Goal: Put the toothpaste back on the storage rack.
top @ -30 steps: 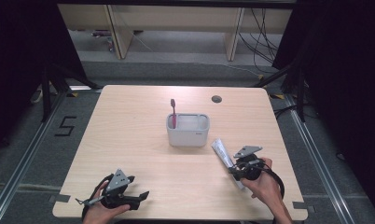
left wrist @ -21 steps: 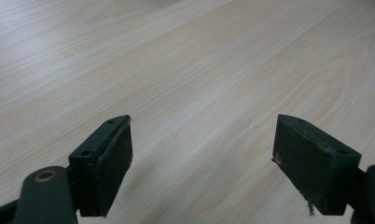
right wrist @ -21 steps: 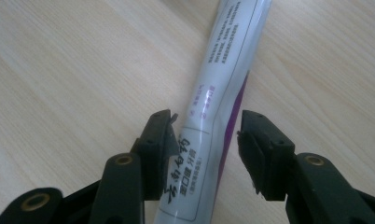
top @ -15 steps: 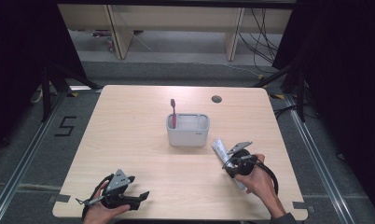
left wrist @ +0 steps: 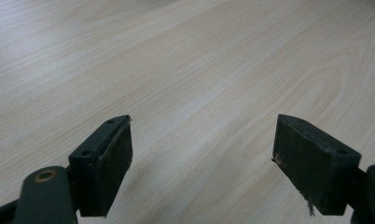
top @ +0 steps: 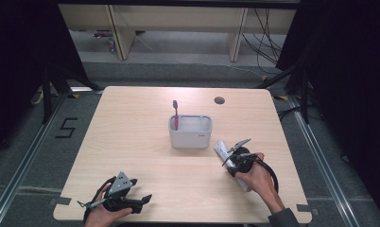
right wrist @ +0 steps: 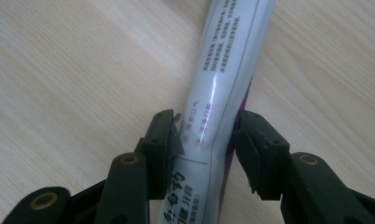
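I have the right gripper (top: 231,152) down over the toothpaste tube (top: 224,152), which lies flat on the table (top: 141,137) at about four o'clock from the grey holder box (top: 190,132). In the right gripper view the toothpaste tube (right wrist: 218,93) runs straight up between my two black jaws, so its long axis lines up with the gripper's own pointing direction, toward roughly eleven o'clock on the table. The jaws have just been closing around it, and the pads look to be at or very near its sides; I cannot tell whether they press yet, since the left pad seems to touch and a thin dark gap may remain at the right. My right hand (top: 254,177) is far nearer to it than the left. The left gripper (top: 131,201) rests at the near edge, around seven o'clock from the box, jaws wide apart over bare wood with nothing between them. A pink toothbrush (top: 176,113) stands upright in the box's left corner. The tube's cap end is hidden beneath my gripper and hand, and its print is too small to read.
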`<state>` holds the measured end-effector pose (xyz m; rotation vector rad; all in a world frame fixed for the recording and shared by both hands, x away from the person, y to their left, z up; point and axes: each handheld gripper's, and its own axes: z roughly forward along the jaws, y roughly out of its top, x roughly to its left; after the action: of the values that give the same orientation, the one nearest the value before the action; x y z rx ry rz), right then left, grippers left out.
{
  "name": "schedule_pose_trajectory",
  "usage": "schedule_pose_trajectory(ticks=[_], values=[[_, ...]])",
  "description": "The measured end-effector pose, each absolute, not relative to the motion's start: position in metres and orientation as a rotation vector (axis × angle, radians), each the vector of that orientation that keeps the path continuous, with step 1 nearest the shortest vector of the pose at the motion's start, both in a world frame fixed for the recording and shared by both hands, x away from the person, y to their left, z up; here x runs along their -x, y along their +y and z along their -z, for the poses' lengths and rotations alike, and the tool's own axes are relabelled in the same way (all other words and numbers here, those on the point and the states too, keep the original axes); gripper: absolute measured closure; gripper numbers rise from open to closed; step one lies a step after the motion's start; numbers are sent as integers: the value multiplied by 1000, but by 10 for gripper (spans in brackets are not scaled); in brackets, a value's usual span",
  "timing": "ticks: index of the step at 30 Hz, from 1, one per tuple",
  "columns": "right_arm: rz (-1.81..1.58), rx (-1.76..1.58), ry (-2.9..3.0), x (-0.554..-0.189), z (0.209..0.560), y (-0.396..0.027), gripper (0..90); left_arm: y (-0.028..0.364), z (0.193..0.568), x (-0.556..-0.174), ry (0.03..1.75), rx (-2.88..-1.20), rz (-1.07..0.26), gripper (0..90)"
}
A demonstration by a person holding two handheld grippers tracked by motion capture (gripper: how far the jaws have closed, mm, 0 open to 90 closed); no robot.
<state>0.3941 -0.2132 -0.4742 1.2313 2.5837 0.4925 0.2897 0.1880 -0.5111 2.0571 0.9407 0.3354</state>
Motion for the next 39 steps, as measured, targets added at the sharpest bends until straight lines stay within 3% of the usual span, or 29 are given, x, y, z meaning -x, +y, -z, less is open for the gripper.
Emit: schedule_pose_trajectory(ticks=[10,14,39], values=[[-427,-1251,2612,-402,473,-213,627,188,511,-289,941,-2048,-331,194],[-410,-1226,2606,-406,471,-214,705,187,511,-290,942,-2047,-334,194],[-309,-1232,2688,-422,475,-213,734,185,512,-289,946,-2032,-329,194]])
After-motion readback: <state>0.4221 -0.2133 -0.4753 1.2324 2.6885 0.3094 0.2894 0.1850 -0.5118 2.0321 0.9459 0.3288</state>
